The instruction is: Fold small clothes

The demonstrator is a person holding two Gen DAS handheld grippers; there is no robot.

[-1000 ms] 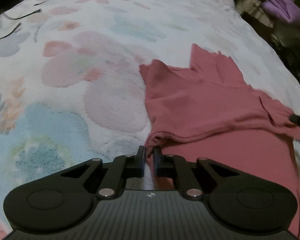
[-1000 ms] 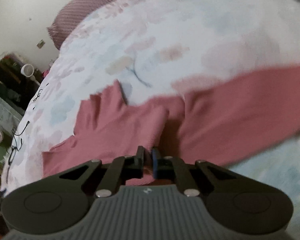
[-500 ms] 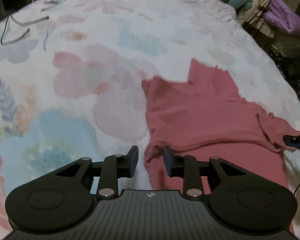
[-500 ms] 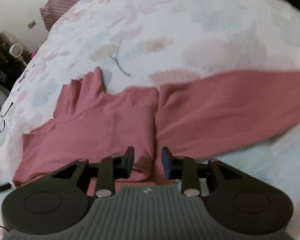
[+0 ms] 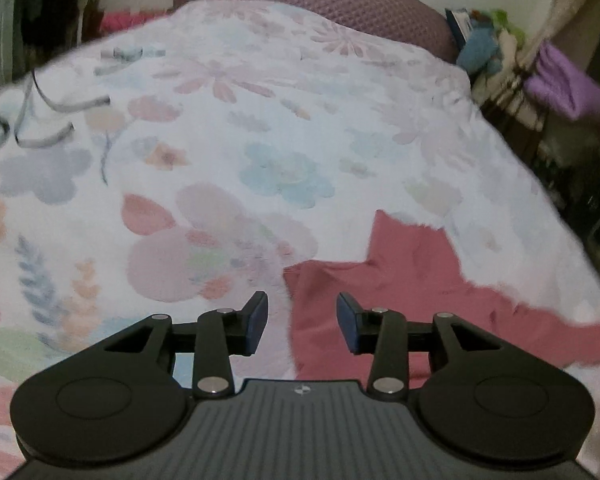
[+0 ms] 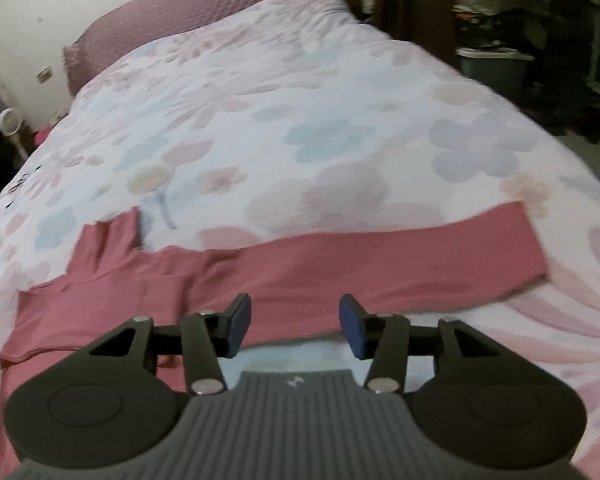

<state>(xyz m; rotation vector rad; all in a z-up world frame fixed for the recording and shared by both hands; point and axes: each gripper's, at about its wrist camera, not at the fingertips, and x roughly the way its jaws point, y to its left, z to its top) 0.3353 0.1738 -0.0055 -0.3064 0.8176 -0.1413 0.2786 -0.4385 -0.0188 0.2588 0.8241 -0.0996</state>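
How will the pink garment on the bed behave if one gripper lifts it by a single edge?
The pink garment will probably hang limp and fold over itself: it lies flat and thin on the floral bedcover, with soft creases near its collar. It looks light, so a small pinch should carry it. The long sleeve would likely trail and drag across the cover.

Left wrist view — looks forward and downward over the bed (image 5: 228,152) toward the pillow (image 5: 340,0), close above the pink garment (image 5: 412,280). Right wrist view — same downward slant, from further right. Shared: bed, pillow, and the garment's upper part.
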